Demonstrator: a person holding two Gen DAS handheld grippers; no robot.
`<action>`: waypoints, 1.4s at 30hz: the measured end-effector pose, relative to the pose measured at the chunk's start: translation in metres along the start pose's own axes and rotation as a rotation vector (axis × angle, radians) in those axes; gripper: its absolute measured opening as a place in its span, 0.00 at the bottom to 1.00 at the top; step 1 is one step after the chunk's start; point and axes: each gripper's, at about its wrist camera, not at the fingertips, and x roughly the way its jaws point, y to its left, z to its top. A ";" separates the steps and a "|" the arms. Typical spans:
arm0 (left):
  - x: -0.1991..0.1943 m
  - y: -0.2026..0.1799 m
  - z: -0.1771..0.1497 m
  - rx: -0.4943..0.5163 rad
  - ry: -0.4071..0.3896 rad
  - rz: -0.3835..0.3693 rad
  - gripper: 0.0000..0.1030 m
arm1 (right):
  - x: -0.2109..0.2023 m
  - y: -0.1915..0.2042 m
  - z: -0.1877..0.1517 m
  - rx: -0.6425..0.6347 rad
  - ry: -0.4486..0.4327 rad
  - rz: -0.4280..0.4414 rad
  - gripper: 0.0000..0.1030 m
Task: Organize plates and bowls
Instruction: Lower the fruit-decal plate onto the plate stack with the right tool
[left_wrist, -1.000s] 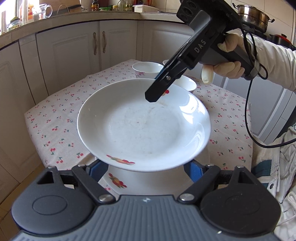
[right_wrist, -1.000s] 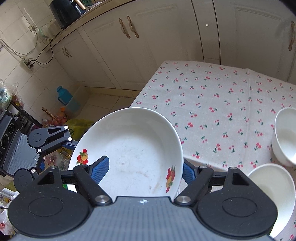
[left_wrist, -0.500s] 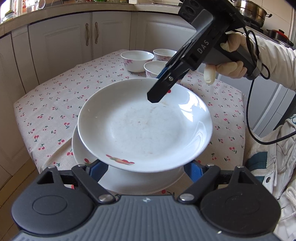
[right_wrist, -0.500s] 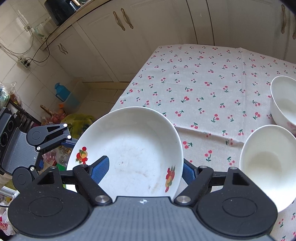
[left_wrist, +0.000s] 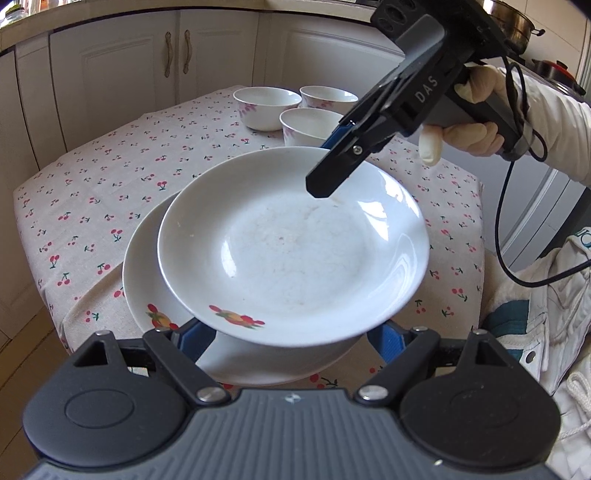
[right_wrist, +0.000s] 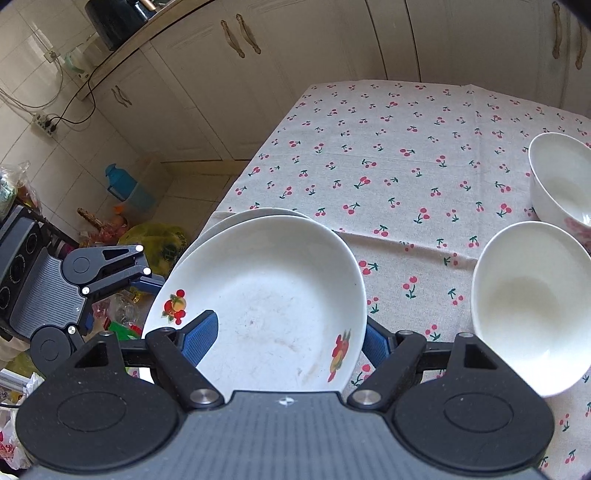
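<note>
Two white plates (left_wrist: 295, 251) with fruit prints show at the near edge of the table (left_wrist: 110, 192), one directly above the other (left_wrist: 147, 291). Three white bowls (left_wrist: 266, 107) cluster at the table's far right corner. Two grippers (left_wrist: 288, 336) are in view, one in each hand.

Upper plate (left_wrist: 295, 251): glazed white ceramic, glossy, window glare on the rim, faint dull smears in the well. Bowls (left_wrist: 266, 107): same glossy glaze. Bench cloth (left_wrist: 122, 177): matt woven fabric, creased, cherry print. Left gripper (left_wrist: 291, 339): matt black plastic, ribbed grey housing, bright metal screws. Cabinet doors (left_wrist: 122, 62): smooth satin cream.
</note>
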 end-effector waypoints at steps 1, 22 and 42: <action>0.000 0.000 0.000 -0.001 0.000 -0.001 0.85 | 0.000 0.001 0.000 0.000 0.001 -0.002 0.83; 0.001 0.009 0.003 -0.042 0.037 -0.016 0.86 | -0.011 0.000 -0.011 0.053 -0.011 0.020 0.83; -0.002 0.004 0.007 -0.042 0.086 0.014 0.86 | -0.014 -0.003 -0.019 0.105 -0.035 0.041 0.83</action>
